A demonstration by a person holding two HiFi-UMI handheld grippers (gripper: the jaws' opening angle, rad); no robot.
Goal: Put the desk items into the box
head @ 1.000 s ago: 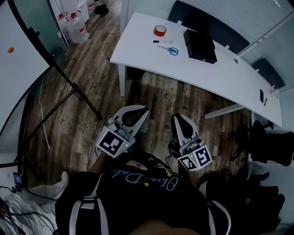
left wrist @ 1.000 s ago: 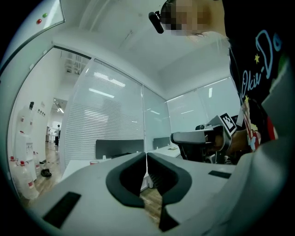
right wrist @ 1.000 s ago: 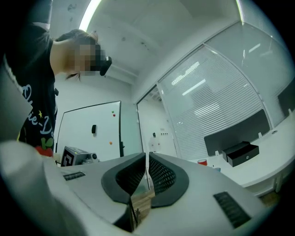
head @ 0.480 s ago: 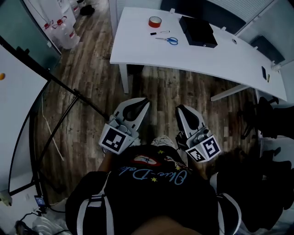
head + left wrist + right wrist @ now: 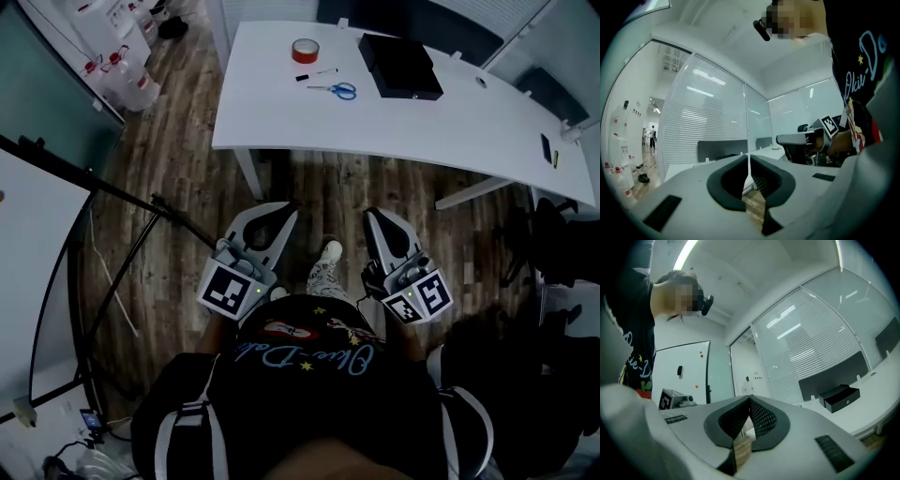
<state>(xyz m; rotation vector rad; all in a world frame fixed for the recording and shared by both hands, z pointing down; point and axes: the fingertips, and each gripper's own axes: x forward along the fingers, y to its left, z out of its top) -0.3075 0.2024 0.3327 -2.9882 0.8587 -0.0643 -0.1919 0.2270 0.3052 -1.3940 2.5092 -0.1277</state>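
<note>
**Head view.** The white desk (image 5: 469, 122) runs across the upper part of the frame, well apart from both grippers. The black box (image 5: 400, 66) stands on it at upper centre. To the left of the box lie the scissors (image 5: 337, 90), the marker pen (image 5: 317, 74) and the red tape roll (image 5: 305, 51). All three are loose on the desktop and none is in the box. The left gripper (image 5: 281, 214) and the right gripper (image 5: 378, 218) are held side by side at mid-frame over the wooden floor (image 5: 169, 159), tips toward the desk.

**Left gripper view.** The jaws meet tip to tip, with nothing between them.

**Right gripper view.** The jaws are likewise together and empty. The black box (image 5: 841, 397) shows at right of centre, on the desk.

**Assessment.** The step in hand is the approach, and no item has been taken up. The next move calls for reaching the desk, parting one pair of jaws and lining up on an item. The flat scissors and thin pen will likely need a low, exact pinch
</note>
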